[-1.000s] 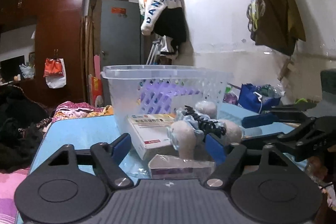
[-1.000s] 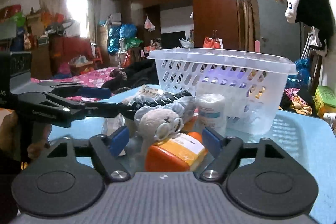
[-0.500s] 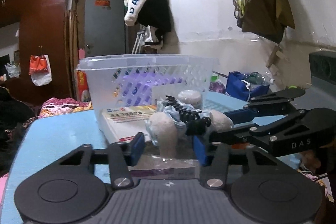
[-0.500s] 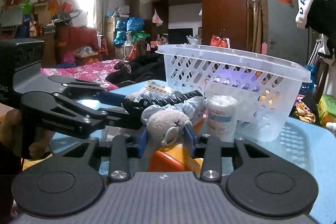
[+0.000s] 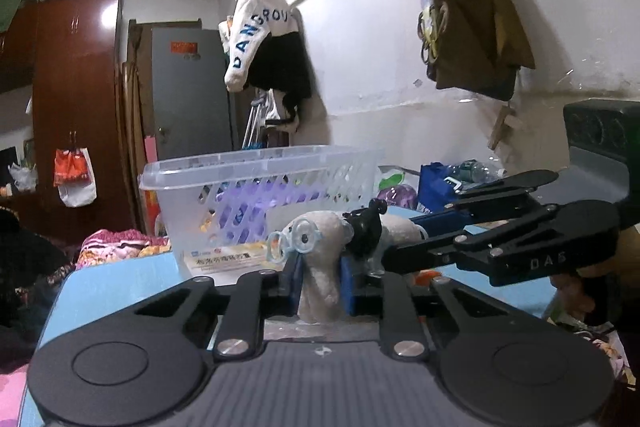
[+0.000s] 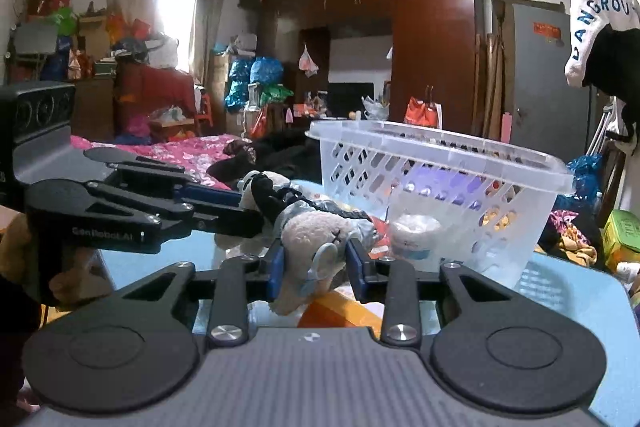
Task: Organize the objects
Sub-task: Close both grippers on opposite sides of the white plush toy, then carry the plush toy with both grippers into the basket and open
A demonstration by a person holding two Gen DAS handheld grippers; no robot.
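Observation:
A beige plush toy with pale blue glasses (image 5: pixel 320 259) is held off the blue table by both grippers. My left gripper (image 5: pixel 320 277) is shut on one end of it. My right gripper (image 6: pixel 316 263) is shut on the other end (image 6: pixel 316 239). A black hair claw clip (image 5: pixel 366 231) sits on the toy between the grippers, also in the right wrist view (image 6: pixel 272 203). A clear plastic basket (image 5: pixel 256 171) stands just behind, with purple items inside; it shows in the right wrist view (image 6: pixel 440 155) too.
A white medicine box (image 5: pixel 224 259) lies by the basket. A white roll (image 6: pixel 414 235) and an orange box (image 6: pixel 332 313) lie below the toy. The blue table (image 6: pixel 560 291) runs to the right. A bed and clutter surround it.
Both grippers closed on the plush toy from opposite sides and raised it off the pile of items. The basket has not moved.

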